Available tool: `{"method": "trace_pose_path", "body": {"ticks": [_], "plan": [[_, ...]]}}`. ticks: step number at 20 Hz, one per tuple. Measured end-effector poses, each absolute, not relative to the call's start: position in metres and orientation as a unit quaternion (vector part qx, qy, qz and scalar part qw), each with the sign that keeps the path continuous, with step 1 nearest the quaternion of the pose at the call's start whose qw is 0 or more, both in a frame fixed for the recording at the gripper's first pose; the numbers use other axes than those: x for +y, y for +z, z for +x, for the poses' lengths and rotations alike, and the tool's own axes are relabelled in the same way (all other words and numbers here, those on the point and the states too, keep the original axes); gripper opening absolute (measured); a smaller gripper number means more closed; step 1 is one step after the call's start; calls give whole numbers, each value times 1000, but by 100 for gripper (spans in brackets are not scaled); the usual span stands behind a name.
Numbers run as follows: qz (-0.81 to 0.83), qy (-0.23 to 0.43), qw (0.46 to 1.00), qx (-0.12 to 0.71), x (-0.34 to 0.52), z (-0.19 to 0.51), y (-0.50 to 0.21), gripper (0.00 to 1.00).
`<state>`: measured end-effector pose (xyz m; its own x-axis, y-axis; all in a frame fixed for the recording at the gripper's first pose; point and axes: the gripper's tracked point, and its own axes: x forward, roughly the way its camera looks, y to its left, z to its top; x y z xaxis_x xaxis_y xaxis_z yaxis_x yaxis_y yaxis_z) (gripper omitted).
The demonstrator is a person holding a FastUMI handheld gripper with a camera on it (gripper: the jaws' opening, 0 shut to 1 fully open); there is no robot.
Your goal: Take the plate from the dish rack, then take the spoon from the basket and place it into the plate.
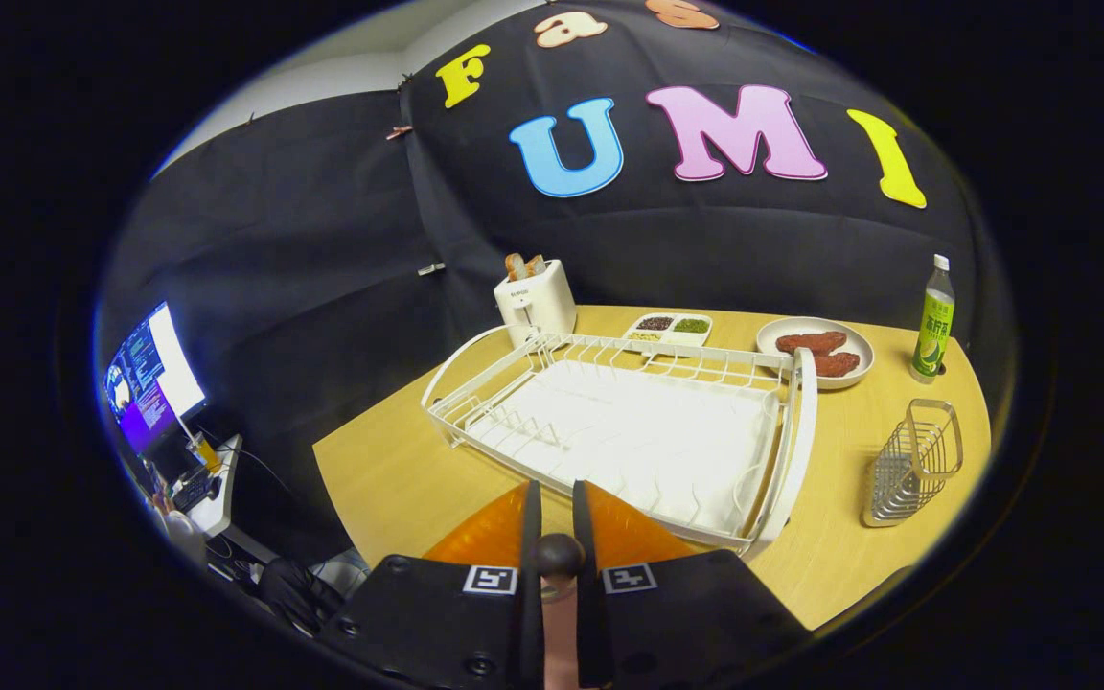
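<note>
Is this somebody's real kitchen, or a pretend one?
Probably a pretend kitchen set up for testing. A wooden table with a dish rack and a toaster stands against a black cloth wall, not kitchen walls. The gripper is shut on a spoon above an orange plate.

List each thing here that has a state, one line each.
gripper: shut on the spoon
spoon: held between the fingers, over the orange plate
orange plate: out of the rack, flat on the table beneath the fingers
dish rack: empty
basket: upright, looks empty
toaster: bread standing in its slots
bottle: upright, capped
white plate: holding brown food
</note>
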<state>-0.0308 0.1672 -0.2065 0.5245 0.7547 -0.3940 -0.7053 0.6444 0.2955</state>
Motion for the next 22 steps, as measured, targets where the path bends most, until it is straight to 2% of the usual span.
{"method": "trace_pose_path", "body": {"ticks": [11,13,15,19,22], "plan": [[8,437,861,262,150,-33,-232,23],[10,434,861,266,142,-31,-226,33],[12,433,864,258,132,-25,-214,51],[11,428,877,220,108,-10,-170,98],[10,397,901,173,82,9,-125,98]]}}
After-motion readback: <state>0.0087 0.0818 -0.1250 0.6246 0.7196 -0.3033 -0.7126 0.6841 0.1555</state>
